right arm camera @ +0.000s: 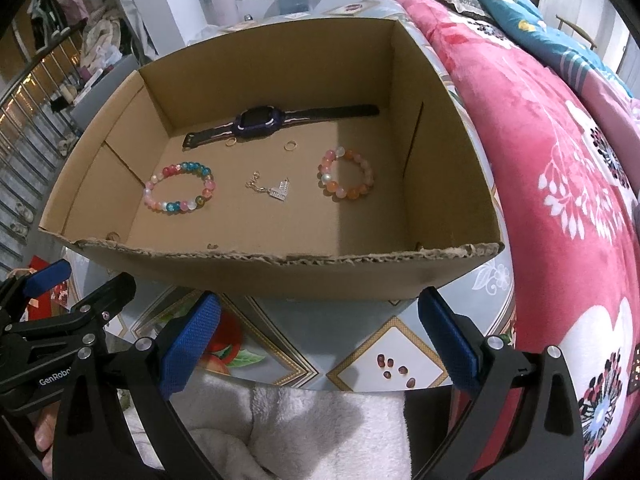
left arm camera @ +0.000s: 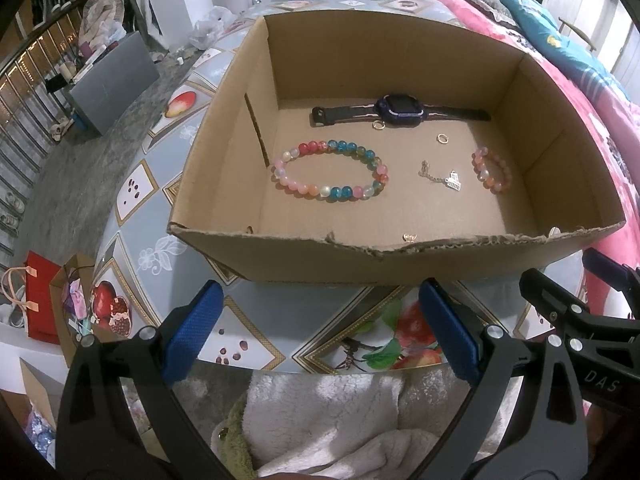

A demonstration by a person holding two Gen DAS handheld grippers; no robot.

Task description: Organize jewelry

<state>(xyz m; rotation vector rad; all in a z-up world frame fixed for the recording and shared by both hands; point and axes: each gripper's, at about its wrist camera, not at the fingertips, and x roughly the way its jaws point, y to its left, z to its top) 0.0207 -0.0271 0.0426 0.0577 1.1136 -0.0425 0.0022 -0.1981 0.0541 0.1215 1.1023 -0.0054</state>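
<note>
All the jewelry's sitting loose on the floor of an open cardboard box: a multicolor bead bracelet on the left, a smaller pink-orange bracelet on the right, a silver charm on a chain between them. A dark smartwatch lies along the back wall with two gold rings just in front. The box is on a fruit-print tabletop, a pink floral blanket beside it. The left gripper and right gripper both hang spread wide, holding nothing, short of the box.
</note>
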